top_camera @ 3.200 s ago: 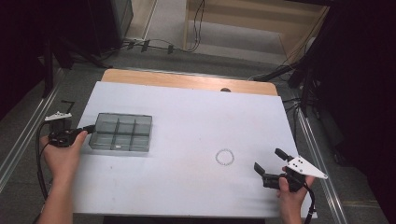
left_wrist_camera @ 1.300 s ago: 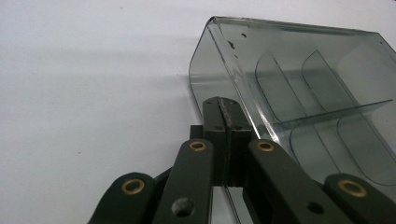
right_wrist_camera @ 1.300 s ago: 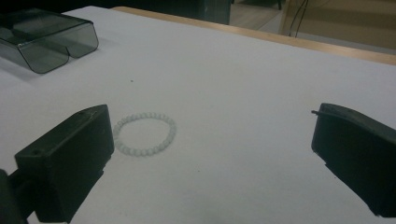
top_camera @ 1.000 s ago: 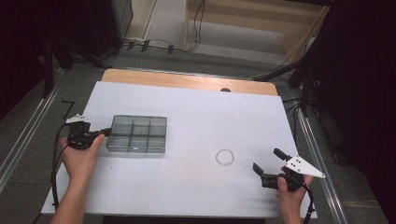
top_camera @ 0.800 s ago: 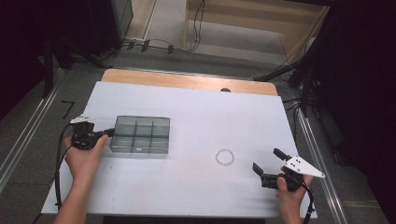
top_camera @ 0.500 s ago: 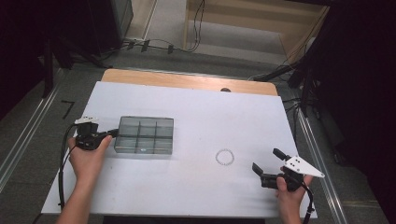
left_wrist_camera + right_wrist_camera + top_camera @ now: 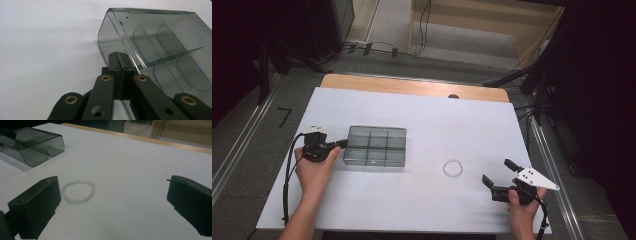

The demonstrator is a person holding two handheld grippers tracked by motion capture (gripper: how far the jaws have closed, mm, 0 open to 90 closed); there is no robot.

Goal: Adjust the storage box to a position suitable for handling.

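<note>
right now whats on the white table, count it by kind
clear grey divided box: 1
white bead bracelet: 1
hand-held gripper: 2, the left one shut on the box's wall, the right one open
total: 4

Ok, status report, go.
Left gripper shut on organizer box wall. Right gripper open, apart from bead bracelet. Table between box and bracelet bare.
</note>
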